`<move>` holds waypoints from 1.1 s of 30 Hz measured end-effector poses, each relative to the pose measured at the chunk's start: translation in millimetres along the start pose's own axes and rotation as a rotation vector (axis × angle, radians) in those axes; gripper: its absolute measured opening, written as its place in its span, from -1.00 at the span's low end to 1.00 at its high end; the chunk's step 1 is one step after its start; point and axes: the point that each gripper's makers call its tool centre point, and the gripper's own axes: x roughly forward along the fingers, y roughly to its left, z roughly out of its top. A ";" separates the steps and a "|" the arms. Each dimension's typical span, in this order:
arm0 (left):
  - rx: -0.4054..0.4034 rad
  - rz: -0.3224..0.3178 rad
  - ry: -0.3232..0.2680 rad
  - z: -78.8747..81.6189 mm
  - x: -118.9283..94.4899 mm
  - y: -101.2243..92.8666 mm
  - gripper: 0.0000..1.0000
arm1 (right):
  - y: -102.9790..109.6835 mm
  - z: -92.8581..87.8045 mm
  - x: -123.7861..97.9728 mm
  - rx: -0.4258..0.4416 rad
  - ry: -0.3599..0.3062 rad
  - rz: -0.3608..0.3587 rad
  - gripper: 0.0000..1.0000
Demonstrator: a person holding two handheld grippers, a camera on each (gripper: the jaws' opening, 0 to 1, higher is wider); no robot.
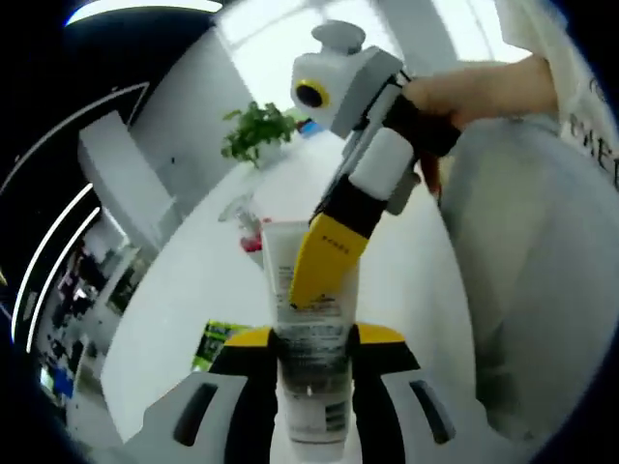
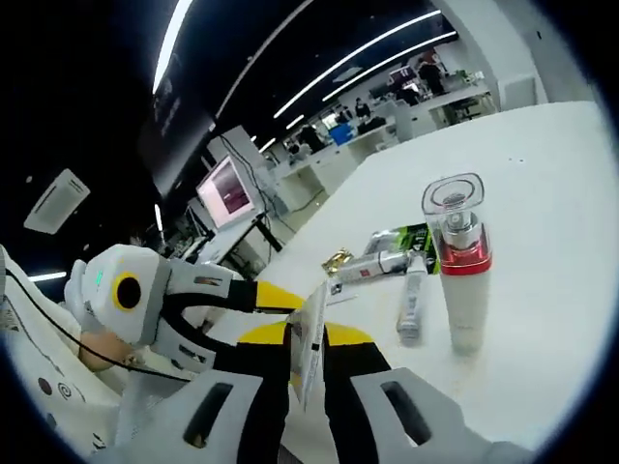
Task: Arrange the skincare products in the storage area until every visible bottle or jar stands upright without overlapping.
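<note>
A white tube with small printed text (image 1: 311, 290) is held off the table between both grippers. My left gripper (image 1: 311, 346) is shut on its lower body. My right gripper (image 1: 327, 259) comes down from the upper right and is shut on the tube's other end, which the right gripper view shows edge-on as a thin flat tube (image 2: 311, 333) between the right gripper (image 2: 308, 356) jaws. The left gripper (image 2: 263, 298) reaches in from the left. A white bottle with a red band and clear cap (image 2: 460, 266) stands upright on the table, and it appears behind the tube as a small bottle (image 1: 250, 227).
Two slim tubes (image 2: 380, 261) (image 2: 413, 302) lie flat beside the upright bottle, next to a green packet (image 2: 411, 235) (image 1: 217, 344). A potted plant (image 1: 258, 130) stands at the white table's far end. A person's hand (image 1: 484, 89) and white clothing are at the right.
</note>
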 end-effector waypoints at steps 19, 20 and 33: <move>0.236 -0.004 0.030 4.8 2.5 -4.9 -0.50 | 1.9 -14.6 0.4 0.045 0.065 -0.009 -0.81; 0.235 -0.003 0.033 4.1 2.8 -5.0 -0.50 | 1.5 -14.7 0.5 0.050 0.063 -0.015 -0.81; 0.531 0.183 0.094 10.6 9.3 15.4 -0.42 | -7.6 3.0 -1.9 0.151 -0.094 -0.069 -0.85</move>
